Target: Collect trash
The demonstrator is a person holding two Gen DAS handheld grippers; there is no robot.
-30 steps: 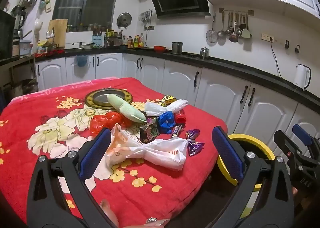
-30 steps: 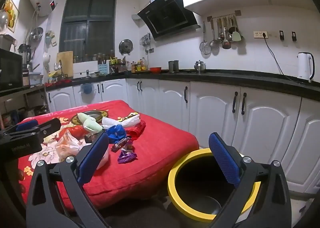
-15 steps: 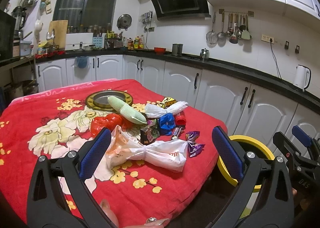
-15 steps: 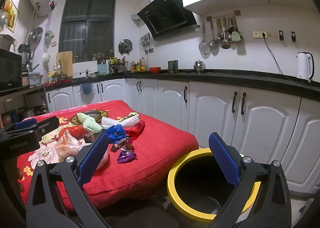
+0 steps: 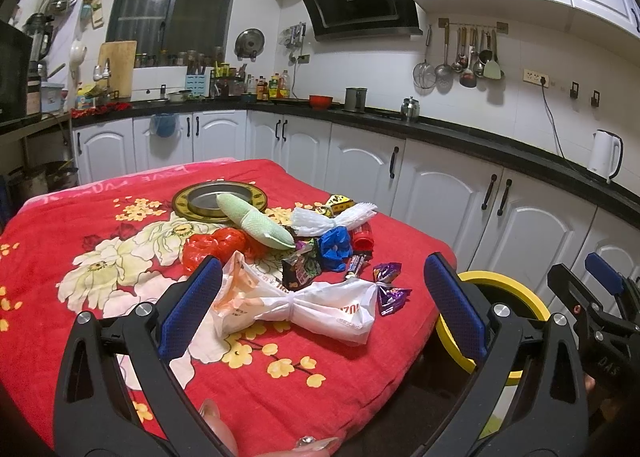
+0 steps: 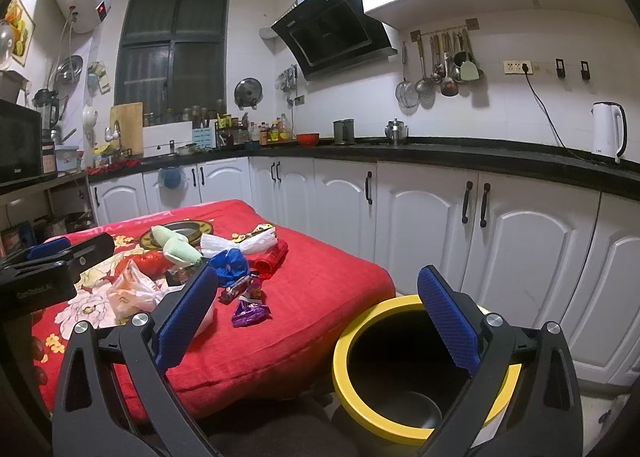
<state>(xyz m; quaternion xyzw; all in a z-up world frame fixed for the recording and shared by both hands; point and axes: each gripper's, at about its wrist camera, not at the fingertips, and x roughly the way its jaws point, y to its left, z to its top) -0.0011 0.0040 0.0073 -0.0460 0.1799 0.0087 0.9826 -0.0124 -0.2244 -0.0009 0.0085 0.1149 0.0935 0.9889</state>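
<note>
Trash covers the middle of the red flowered tablecloth point(image 5: 80, 241), and that's where the left wrist camera is looking. The left gripper point(image 5: 320, 297) hangs above the near edge with its jaws spread wide and nothing between them. Right under it lies a white plastic bag point(image 5: 320, 307) knotted in the middle, with a purple candy wrapper point(image 5: 390, 289) just beside its right end. Behind those: a red plastic bag point(image 5: 212, 247), a blue wrapper point(image 5: 334, 243), a dark snack packet point(image 5: 302, 271), a small candy bar point(image 5: 356, 264), a red bottle point(image 5: 363, 237) on its side, a white foam sleeve point(image 5: 332, 217) and a pale green foam sleeve point(image 5: 256, 223) leaning onto a round gold-rimmed tray point(image 5: 219, 201). Off the right edge of the table sits the yellow-rimmed bin point(image 5: 508, 293), and the other gripper shows at far right.

Over to the right wrist camera. The right gripper point(image 6: 316, 321) is wide open too, holding nothing, hovering over the gap between table and bin. The bin point(image 6: 348, 337) stands on the floor just beside the table's corner, dark inside. The purple wrapper point(image 6: 248, 313) lies nearest the table edge, the blue wrapper point(image 6: 230, 263) and red bottle point(image 6: 272, 259) behind it, the white bag point(image 6: 128, 295) to the left. White cabinets point(image 6: 420, 209) run along the back.
</note>
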